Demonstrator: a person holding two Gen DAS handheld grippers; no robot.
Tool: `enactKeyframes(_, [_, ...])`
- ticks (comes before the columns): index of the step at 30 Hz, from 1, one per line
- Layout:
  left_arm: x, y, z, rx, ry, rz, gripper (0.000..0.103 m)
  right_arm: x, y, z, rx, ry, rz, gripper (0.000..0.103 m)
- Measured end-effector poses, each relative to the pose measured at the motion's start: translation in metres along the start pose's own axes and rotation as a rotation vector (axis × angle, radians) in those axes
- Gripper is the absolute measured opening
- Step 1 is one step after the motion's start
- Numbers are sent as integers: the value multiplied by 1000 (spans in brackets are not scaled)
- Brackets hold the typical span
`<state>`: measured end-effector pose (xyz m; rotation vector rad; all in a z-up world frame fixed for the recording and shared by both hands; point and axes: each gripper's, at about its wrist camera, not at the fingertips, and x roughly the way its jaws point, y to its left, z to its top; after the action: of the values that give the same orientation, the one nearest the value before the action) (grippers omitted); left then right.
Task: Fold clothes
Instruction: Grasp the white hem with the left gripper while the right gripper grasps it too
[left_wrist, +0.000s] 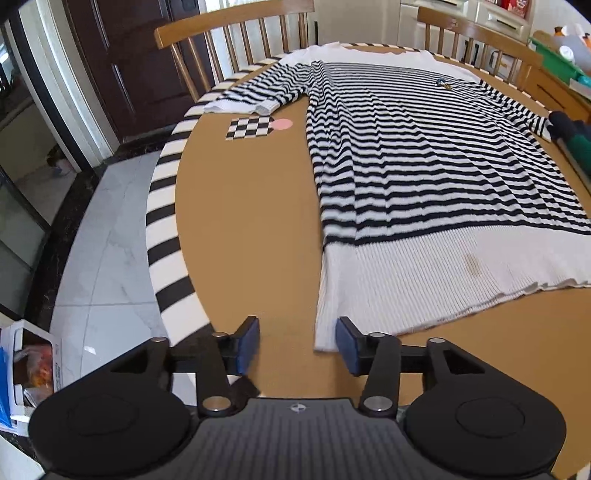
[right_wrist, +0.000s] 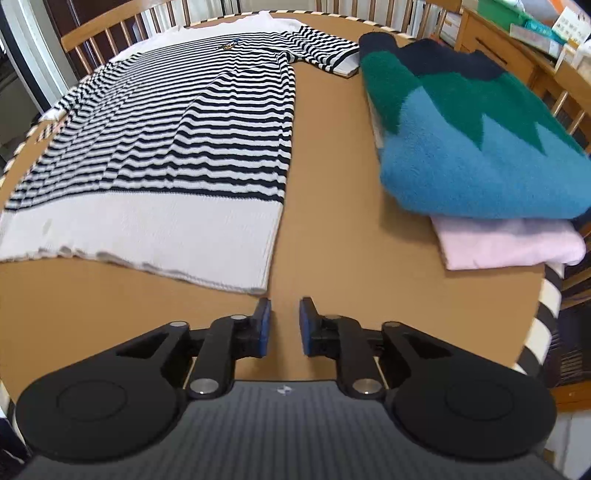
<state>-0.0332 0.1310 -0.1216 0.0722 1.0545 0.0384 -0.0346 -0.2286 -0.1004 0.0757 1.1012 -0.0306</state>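
One striped sweater (left_wrist: 424, 177) lies flat, unfolded; our left gripper (left_wrist: 297, 345) and right gripper (right_wrist: 284, 326) gape empty; next we pinch its hem corners.

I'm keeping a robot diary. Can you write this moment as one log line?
striped sweater: flat on table, unfolded | left gripper: open, empty | right gripper: open, empty | folded pile: at right
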Motion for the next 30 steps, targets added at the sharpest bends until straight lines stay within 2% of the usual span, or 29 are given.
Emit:
enactKeyframes(4, [-10, 7, -2, 42, -28, -40, 54, -14, 7, -14, 9, -33, -63, 22])
enactKeyframes(8, [-16, 20, 10, 98, -121, -105, 58, -29, 29, -17, 80, -93, -75, 23])
enactKeyframes(12, [-14, 46, 28, 159, -247, -227, 59, -41, 82, -4, 138, -211, -69, 23])
enactKeyframes(14, [-8, 63, 38, 192, -283, -285, 59, -43, 118, 5, 174, -265, -54, 23])
enactKeyframes(16, [-3, 84, 50, 203, -295, -342, 59, -41, 160, 16, 199, -300, -39, 24])
enactKeyframes(18, [2, 108, 61, 210, -307, -402, 59, -32, 207, 30, 171, -311, -3, 26])
enactKeyframes(21, [9, 138, 77, 243, -306, -424, 60, -19, 271, 50, 122, -305, 5, 26])
enactKeyframes(25, [24, 171, 102, 260, -286, -466, 60, -12, 326, 66, 153, -320, 63, 26])
enactKeyframes(30, [55, 188, 149, 291, -323, -518, 59, 7, 349, 89, 168, -330, 43, 26])
